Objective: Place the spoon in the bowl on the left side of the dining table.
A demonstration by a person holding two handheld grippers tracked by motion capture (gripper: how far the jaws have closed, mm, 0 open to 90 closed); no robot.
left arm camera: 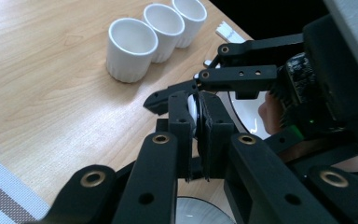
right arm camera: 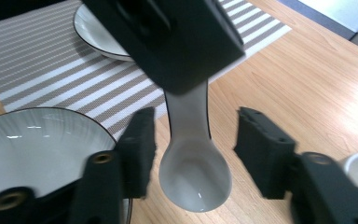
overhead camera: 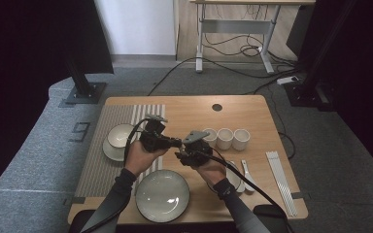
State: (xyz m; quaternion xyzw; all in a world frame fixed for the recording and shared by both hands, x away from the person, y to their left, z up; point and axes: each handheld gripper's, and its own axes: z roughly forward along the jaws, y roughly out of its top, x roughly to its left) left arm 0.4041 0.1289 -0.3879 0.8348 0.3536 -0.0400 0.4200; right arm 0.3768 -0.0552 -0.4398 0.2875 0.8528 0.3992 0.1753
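At the near edge of the table (overhead camera: 233, 109), a grey plate (overhead camera: 162, 195) sits between the person's two forearms. Just above it both hands meet over the wood. Left gripper (overhead camera: 171, 142) reaches across from the left, jaws pinched tight on the handle of a white spoon (right arm camera: 193, 163); in the left gripper view a sliver of that white handle (left arm camera: 193, 109) shows squeezed between its pads. Right gripper (overhead camera: 183, 156) faces it, jaws spread, one on each side of the spoon bowl, pads not touching it. So the spoon hangs in the air above the table, bowl end toward the right gripper, held by the left one alone. Right hand (overhead camera: 212, 170) partly covers a white dish (overhead camera: 234, 175); just right of it a second spoon (overhead camera: 248, 174) lies on the wood, and further right a pair of pale chopsticks (overhead camera: 280, 182) lies along the table edge. Left side: striped placemat (overhead camera: 102, 155) with a white bowl (overhead camera: 121, 136) on a saucer. Behind the grippers, three white cups (overhead camera: 225, 138) stand in a row, touching or nearly so. Beyond the table: grey carpet, cables, a desk frame.
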